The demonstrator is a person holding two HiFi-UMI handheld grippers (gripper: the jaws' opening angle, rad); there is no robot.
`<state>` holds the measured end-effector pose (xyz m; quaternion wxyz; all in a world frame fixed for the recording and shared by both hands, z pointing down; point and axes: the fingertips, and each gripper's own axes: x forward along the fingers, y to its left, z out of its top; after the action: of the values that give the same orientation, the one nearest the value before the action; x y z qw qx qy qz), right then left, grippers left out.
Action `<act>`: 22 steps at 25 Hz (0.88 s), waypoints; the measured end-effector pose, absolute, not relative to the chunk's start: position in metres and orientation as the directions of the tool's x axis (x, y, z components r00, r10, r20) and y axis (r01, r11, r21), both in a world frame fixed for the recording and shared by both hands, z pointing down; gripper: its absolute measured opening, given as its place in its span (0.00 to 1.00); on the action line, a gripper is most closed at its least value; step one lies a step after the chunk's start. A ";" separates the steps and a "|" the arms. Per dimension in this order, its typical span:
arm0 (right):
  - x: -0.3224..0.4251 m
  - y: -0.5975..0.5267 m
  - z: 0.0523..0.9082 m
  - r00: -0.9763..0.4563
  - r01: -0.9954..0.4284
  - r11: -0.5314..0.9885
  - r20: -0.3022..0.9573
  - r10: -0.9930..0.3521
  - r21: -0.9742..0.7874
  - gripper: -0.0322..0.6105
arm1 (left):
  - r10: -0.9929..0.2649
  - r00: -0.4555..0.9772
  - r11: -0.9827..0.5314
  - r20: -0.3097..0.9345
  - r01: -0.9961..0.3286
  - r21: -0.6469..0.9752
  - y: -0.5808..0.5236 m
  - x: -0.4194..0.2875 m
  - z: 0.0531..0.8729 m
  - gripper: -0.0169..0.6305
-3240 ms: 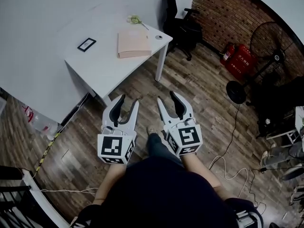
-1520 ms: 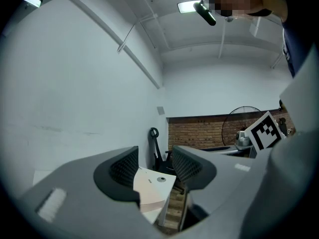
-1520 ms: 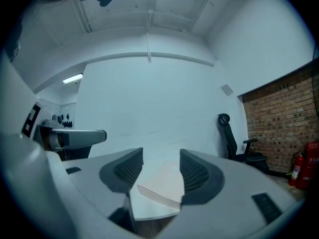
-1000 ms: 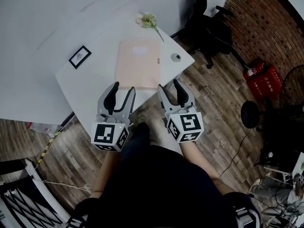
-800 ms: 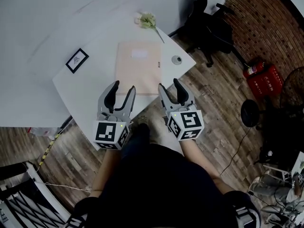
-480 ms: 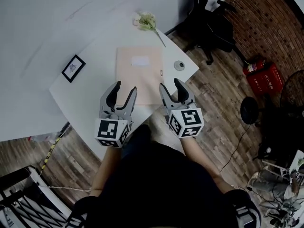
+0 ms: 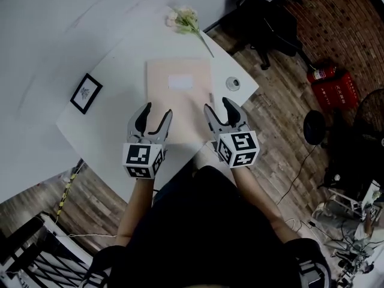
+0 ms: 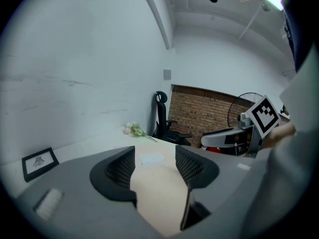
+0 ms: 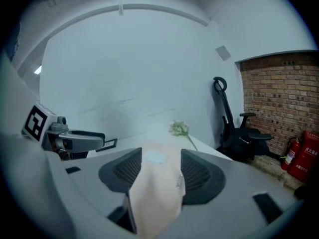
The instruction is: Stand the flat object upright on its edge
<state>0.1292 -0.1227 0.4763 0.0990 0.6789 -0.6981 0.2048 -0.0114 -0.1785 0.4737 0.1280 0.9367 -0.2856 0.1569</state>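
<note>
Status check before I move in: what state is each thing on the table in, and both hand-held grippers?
Folder: closed, lying flat on the table, not yet upright.
Picture frame: face up, apart from the folder.
Flower: lying on its side.
Left hand-held gripper: open, jaws just been opening, nothing gripped.
Right hand-held gripper: open, nothing gripped.

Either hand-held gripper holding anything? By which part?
Nothing held. Left hand-held gripper and right hand-held gripper stand open at the near edge of the flat pink folder, pads off it. The left jaws have just been opening, nothing gripped between them.
</note>
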 end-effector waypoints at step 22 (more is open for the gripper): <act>0.154 -0.151 0.589 -0.291 -0.898 -0.028 0.642 -0.710 -0.439 0.53 | -0.241 0.750 -0.554 0.616 -0.628 0.547 -0.214 -0.019 0.596 0.60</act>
<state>0.1536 -0.1507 0.5889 0.1134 0.5844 -0.6877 0.4156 -0.0187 -0.2138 0.5961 0.3964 0.8471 -0.2565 0.2438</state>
